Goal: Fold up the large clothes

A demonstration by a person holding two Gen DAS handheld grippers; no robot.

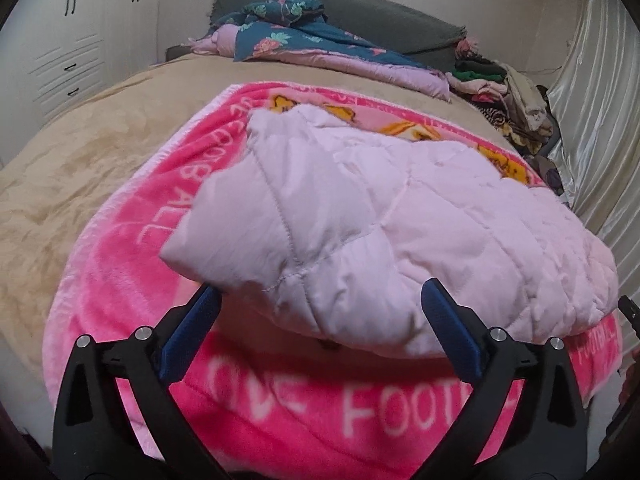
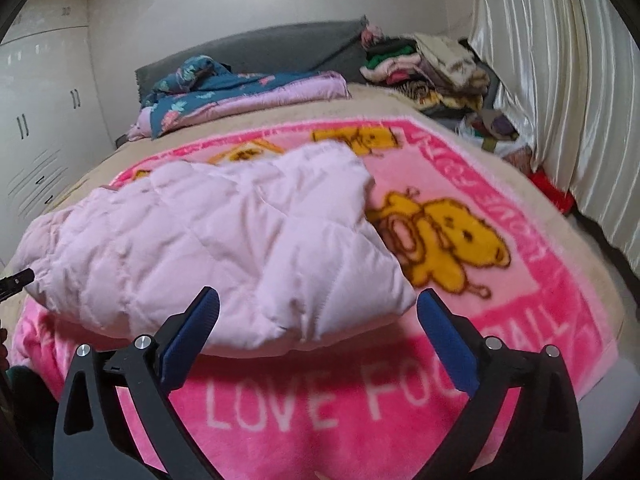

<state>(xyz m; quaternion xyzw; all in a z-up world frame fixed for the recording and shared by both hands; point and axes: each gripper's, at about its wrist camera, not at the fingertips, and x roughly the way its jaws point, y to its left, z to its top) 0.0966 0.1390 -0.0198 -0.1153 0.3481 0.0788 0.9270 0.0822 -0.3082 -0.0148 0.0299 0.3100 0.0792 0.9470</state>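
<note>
A pale pink quilted garment (image 1: 380, 216) (image 2: 208, 240) lies folded in a puffy bundle on a bright pink blanket (image 1: 132, 280) (image 2: 520, 320) printed with yellow bears and "LOVE FOOTBALL". My left gripper (image 1: 320, 288) stands wide open at the bundle's near left edge. Its blue pads (image 1: 188, 332) flank the edge without pressing on it. My right gripper (image 2: 318, 295) is open just as wide at the near right corner of the garment, and its pads (image 2: 452, 344) are also clear of the cloth. Neither gripper holds anything.
The blanket covers a bed with a beige cover (image 1: 80, 168). At the head lie a folded teal floral quilt (image 1: 288, 36) and a grey headboard (image 1: 384, 16). A clothes pile (image 2: 432, 68) sits at the back right beside a cream curtain (image 2: 560, 100). White wardrobes (image 1: 72, 40) stand left.
</note>
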